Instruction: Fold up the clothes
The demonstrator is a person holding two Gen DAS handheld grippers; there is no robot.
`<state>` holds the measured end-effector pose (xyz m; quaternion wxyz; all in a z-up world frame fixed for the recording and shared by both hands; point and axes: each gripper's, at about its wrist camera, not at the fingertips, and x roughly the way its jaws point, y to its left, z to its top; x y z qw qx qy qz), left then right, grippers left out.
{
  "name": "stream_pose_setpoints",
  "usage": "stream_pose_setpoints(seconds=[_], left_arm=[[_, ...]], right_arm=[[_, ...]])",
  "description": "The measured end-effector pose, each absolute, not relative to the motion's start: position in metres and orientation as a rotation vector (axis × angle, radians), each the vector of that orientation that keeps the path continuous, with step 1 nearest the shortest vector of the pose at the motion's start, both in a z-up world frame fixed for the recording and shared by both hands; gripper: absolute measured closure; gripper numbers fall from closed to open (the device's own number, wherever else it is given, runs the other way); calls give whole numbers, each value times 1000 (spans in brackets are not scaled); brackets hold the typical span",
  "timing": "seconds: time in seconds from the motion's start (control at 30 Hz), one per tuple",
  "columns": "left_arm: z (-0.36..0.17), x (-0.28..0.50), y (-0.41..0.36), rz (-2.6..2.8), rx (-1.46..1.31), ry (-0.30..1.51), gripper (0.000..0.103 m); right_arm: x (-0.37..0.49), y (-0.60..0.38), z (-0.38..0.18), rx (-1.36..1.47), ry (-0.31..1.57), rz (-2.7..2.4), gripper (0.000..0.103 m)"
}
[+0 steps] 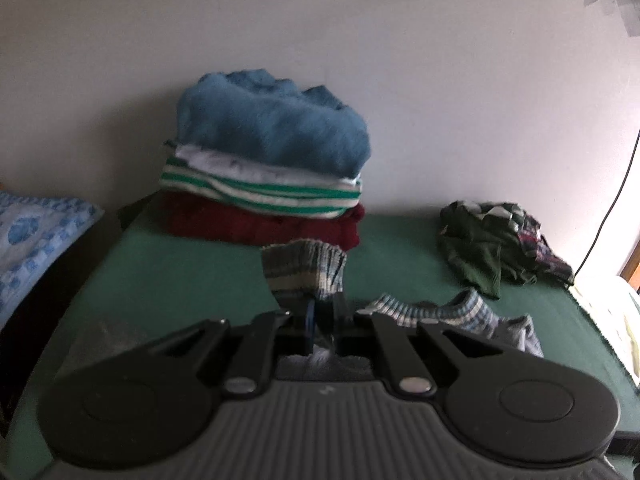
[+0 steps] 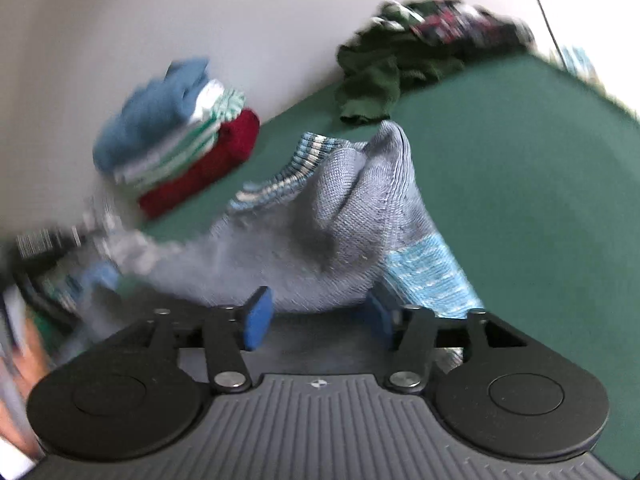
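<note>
My left gripper [image 1: 320, 320] has its jaws pressed together on a grey knitted garment with blue-and-white striped ribbed cuffs [image 1: 306, 276]; one striped cuff stands up out of the pinch at twelve o'clock, and the rest of the knit trails off toward three o'clock across the green bed cover [image 1: 180, 280].

My right gripper [image 2: 320, 312] has its blue-padded jaws spread wide, and the same grey knit [image 2: 320, 240] bunches up between and just past them, one pad [image 2: 256, 320] bare and the other partly tucked under the fabric. I cannot tell whether either pad touches the knit. A light blue band of the garment runs off toward four o'clock.

In the left wrist view, a folded stack against the white wall [image 1: 320, 40] sits at twelve o'clock: a fuzzy blue piece [image 1: 272, 128] on top, a green-and-white striped piece [image 1: 260, 192] under it, a dark red piece [image 1: 260, 224] at the bottom. A crumpled dark green heap of clothes [image 1: 488, 248] lies at two o'clock, well apart from the stack. A blue-patterned pillow [image 1: 36, 232] lies at nine o'clock.
</note>
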<state>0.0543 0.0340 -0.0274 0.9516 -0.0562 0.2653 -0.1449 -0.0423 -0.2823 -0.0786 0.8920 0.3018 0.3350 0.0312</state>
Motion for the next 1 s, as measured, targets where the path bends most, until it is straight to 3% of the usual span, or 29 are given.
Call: stream_pose_setpoints(seconds=[0.17, 0.2, 0.23, 0.33, 0.57, 0.6, 0.7, 1.0], left_arm=[[-36, 55, 52, -296, -144, 563, 98], [-36, 55, 54, -295, -145, 561, 100], [-37, 54, 55, -297, -145, 559, 100], [-36, 55, 56, -306, -141, 551, 100], [-20, 52, 71, -307, -125, 478, 101], [-18, 50, 73, -307, -112, 466, 101], [-23, 46, 79, -317, -84, 476, 101], [-31, 41, 82, -315, -52, 474, 101]], right_arm=[[-38, -277, -86, 792, 680, 20, 47], [-35, -276, -88, 801, 695, -9, 61], [-33, -275, -91, 815, 703, -26, 84], [-29, -269, -95, 829, 730, -67, 102], [-24, -235, -78, 674, 741, 59, 102], [-24, -231, -76, 654, 747, 75, 97], [-38, -228, -69, 526, 719, 20, 61], [-81, -255, -64, 416, 753, -59, 61]])
